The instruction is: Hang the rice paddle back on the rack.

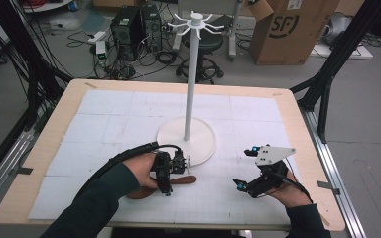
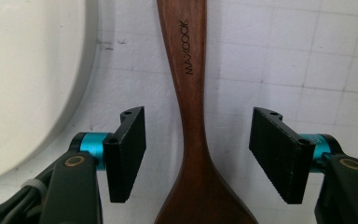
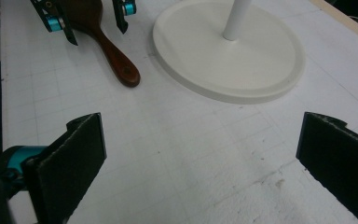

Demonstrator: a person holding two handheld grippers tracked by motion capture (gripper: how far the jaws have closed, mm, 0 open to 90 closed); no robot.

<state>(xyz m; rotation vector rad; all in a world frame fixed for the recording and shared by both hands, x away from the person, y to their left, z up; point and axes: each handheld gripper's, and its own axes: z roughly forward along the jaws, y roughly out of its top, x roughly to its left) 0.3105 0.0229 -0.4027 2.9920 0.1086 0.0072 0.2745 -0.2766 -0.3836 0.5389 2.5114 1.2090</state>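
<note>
Left gripper (image 2: 197, 156) open astride wooden spoon (image 2: 193, 116); right gripper (image 3: 200, 163) open above mat (image 3: 177, 154).

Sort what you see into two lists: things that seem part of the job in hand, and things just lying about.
Seemingly in the job: wooden spoon, left tool open astride it, white hook stand.

Lying about: cardboard box, computer towers, stool.

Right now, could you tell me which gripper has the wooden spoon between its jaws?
The left gripper: its open jaws straddle the wooden spoon's handle. The right gripper is open over bare mat.
</note>
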